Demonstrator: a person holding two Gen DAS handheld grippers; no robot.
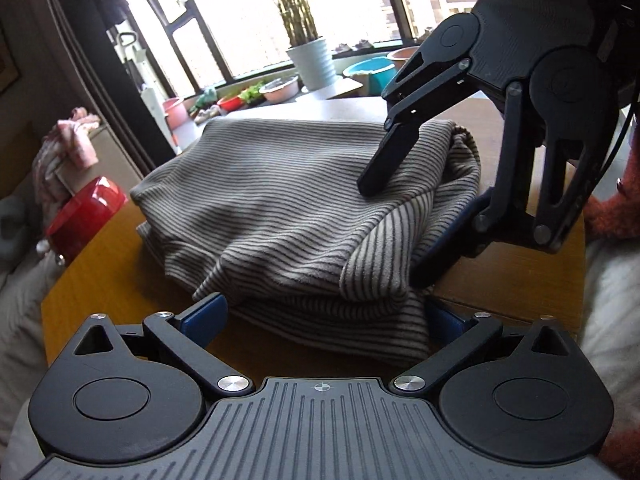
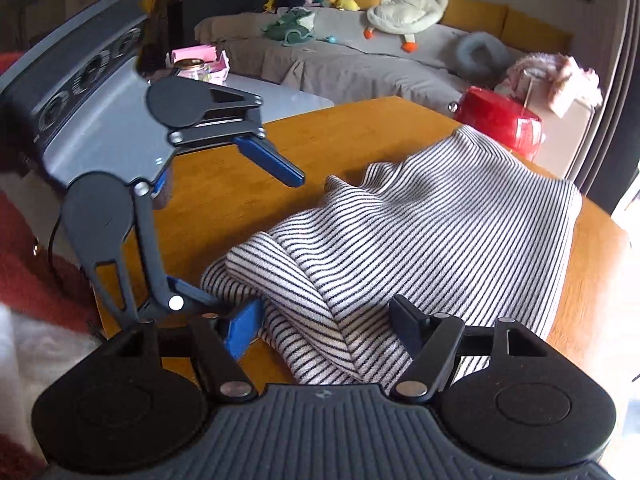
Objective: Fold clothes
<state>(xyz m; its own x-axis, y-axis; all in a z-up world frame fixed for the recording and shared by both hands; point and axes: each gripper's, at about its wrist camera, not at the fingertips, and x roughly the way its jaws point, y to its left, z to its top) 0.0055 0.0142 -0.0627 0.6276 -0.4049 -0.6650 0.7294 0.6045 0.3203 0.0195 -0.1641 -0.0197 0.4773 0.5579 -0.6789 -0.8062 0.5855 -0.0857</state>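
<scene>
A grey-and-black striped garment (image 1: 280, 208) lies folded in a thick bundle on the wooden table (image 1: 100, 280). My left gripper (image 1: 326, 314) is open wide at the near edge of the bundle, one finger on either side of its lower layers. My right gripper (image 1: 400, 232) comes in from the right. Its upper finger rests on top of the cloth and its lower finger sits under a draped fold. In the right wrist view that fold of the striped garment (image 2: 420, 232) fills the gap of the right gripper (image 2: 326, 326), whose pads press on it. The left gripper (image 2: 258, 240) stands open there.
A red stool (image 2: 500, 124) stands past the table's far edge, beside a box draped with pink cloth (image 2: 560, 76). A grey sofa with plush toys (image 2: 408, 4) is beyond. In the left wrist view, a potted plant (image 1: 312, 60) and bowls line the windowsill. A red sleeve (image 1: 612, 216) shows at right.
</scene>
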